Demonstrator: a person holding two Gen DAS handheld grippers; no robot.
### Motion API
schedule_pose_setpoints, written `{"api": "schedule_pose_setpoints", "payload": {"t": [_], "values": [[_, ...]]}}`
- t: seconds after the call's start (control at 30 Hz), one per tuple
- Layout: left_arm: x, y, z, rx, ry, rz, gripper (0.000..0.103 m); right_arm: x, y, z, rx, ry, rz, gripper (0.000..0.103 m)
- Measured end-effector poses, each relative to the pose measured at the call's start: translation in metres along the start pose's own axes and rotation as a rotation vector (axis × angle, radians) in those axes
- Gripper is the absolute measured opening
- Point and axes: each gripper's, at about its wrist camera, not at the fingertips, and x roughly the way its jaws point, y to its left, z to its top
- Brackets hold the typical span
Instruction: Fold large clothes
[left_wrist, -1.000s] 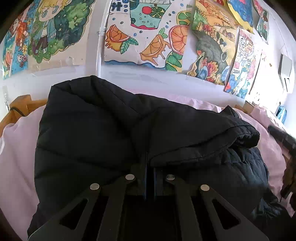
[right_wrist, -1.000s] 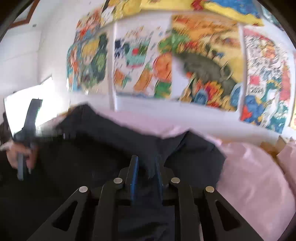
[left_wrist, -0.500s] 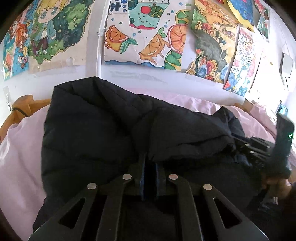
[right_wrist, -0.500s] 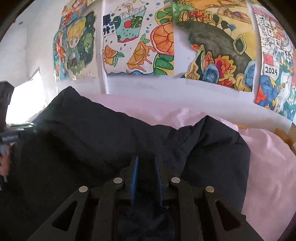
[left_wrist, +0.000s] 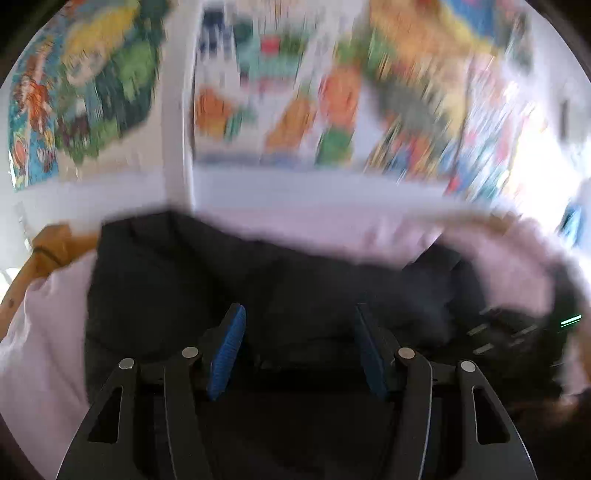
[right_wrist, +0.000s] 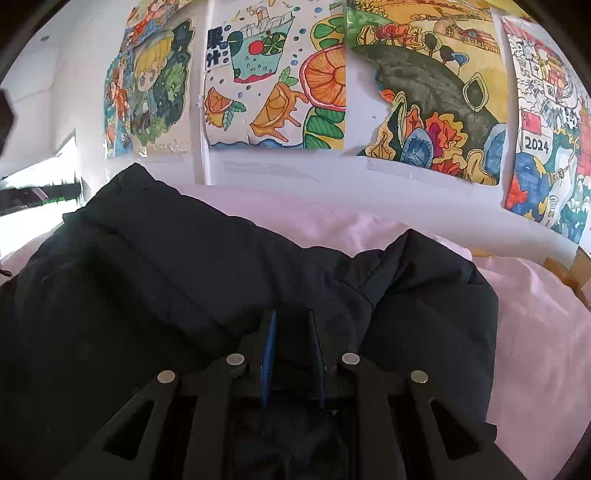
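Left wrist view, blurred: the left gripper (left_wrist: 297, 345) has just been opening, and its blue-padded fingers (left_wrist: 226, 349) now stand wide apart with no cloth pressed between them, the black padded jacket (left_wrist: 177, 280) lying just ahead on the pink bedsheet (left_wrist: 40, 332). The other tool shows dimly at the right edge. The fold on this side looks let go; a good next move would be to draw this gripper clear without snagging the top layer. Right wrist view, sharp: the right gripper (right_wrist: 291, 347) has its fingers (right_wrist: 267, 350) narrow, pinching a fold of the jacket (right_wrist: 147, 266), which lies doubled over on the bedsheet (right_wrist: 535, 332) below the wall drawings (right_wrist: 277, 81). To finish the step well, I judge this side should lay its edge flat and level with the other before letting go, so the thick layers do not spring back.
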Motion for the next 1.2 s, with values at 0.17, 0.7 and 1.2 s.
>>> {"api": "schedule_pose_setpoints", "payload": {"t": [0.17,0.7,1.2], "values": [[0.038,0.014,-0.017,-0.022,0.041,-0.015,0.054,0.011,0.001,-0.003,-0.005,0.026,0.009,0.018],[0.080,0.029,-0.032,0.008,0.051,-0.016,0.055,0.048,0.001,-0.019,-0.013,0.065,0.004,0.018],[0.040,0.025,-0.042,0.006,0.022,0.045,0.081,0.014,-0.001,-0.012,-0.011,0.064,-0.095,0.088]]}}
